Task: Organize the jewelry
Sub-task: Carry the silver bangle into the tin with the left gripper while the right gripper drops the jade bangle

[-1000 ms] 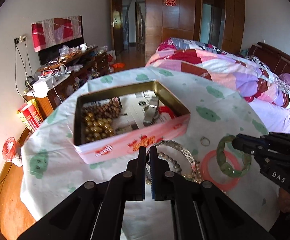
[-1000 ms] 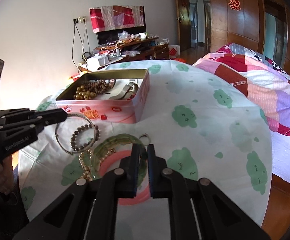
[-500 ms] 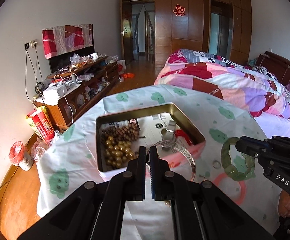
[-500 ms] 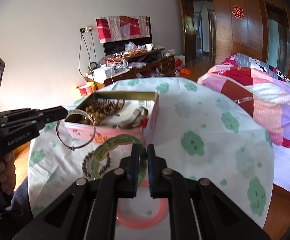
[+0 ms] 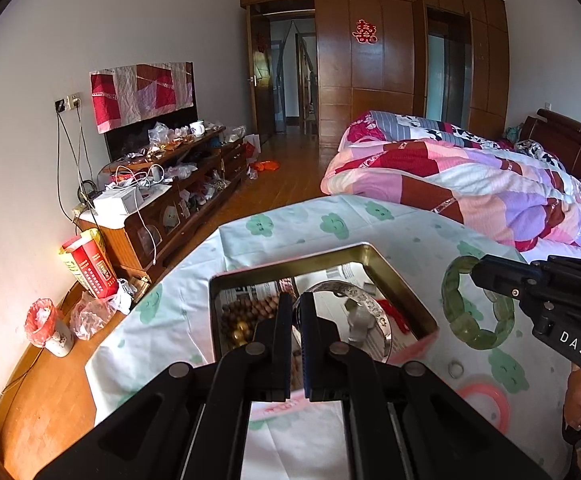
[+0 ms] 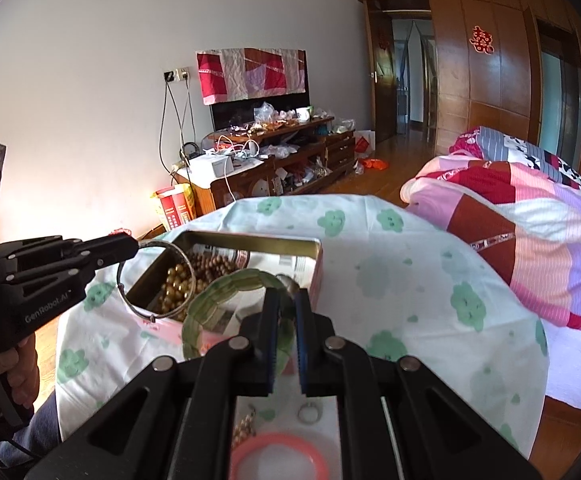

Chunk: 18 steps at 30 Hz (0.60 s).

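1. left gripper (image 5: 297, 312) is clamped on a silver bangle (image 5: 364, 312), held in the air over the open pink tin (image 5: 402, 292).
2. right gripper (image 6: 287, 312) is pinched on a green jade bracelet (image 6: 226, 284), raised at the tin's 3 o'clock side.
3. a pink ring (image 6: 278, 446) and a small metal ring (image 6: 309, 414) lie on the tablecloth (image 6: 410, 280), at the tin's 5 o'clock.

The surface (image 5: 410, 236) is covered with a pale cloth printed with green flower faces. A pink tin (image 6: 317, 270) with a gold inside sits on it, open at the top. Just beside the tin, on the near side, lie a small silver ring (image 5: 455, 369), a pink bangle (image 6: 278, 454) and a short run of pale beads (image 6: 244, 428).
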### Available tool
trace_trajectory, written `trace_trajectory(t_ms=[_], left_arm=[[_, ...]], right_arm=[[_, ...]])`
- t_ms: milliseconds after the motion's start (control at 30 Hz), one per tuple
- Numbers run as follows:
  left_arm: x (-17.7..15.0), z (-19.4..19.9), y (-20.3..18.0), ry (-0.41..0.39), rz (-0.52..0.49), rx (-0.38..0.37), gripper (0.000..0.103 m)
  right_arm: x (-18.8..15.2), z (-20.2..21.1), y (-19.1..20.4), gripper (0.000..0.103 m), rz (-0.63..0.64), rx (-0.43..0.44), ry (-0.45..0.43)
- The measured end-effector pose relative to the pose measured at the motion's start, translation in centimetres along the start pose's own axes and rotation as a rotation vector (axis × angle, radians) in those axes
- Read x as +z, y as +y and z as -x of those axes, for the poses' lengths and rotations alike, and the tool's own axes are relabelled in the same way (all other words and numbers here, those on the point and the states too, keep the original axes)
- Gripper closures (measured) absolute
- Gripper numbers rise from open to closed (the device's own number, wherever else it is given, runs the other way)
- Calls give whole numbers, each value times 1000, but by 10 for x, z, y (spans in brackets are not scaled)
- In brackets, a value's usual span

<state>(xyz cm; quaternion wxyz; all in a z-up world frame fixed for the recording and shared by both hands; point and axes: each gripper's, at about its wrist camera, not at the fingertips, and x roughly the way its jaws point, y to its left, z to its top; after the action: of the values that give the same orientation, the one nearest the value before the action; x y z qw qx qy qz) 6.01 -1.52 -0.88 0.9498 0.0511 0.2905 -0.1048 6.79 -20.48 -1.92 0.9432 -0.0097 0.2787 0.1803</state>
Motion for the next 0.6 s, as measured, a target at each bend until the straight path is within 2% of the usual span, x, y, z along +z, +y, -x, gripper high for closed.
trace_trajectory(t_ms=[600], left_arm=[[6,-50,19,55,15,47,101]], right_arm=[[24,-54,10,93,41,14,52]])
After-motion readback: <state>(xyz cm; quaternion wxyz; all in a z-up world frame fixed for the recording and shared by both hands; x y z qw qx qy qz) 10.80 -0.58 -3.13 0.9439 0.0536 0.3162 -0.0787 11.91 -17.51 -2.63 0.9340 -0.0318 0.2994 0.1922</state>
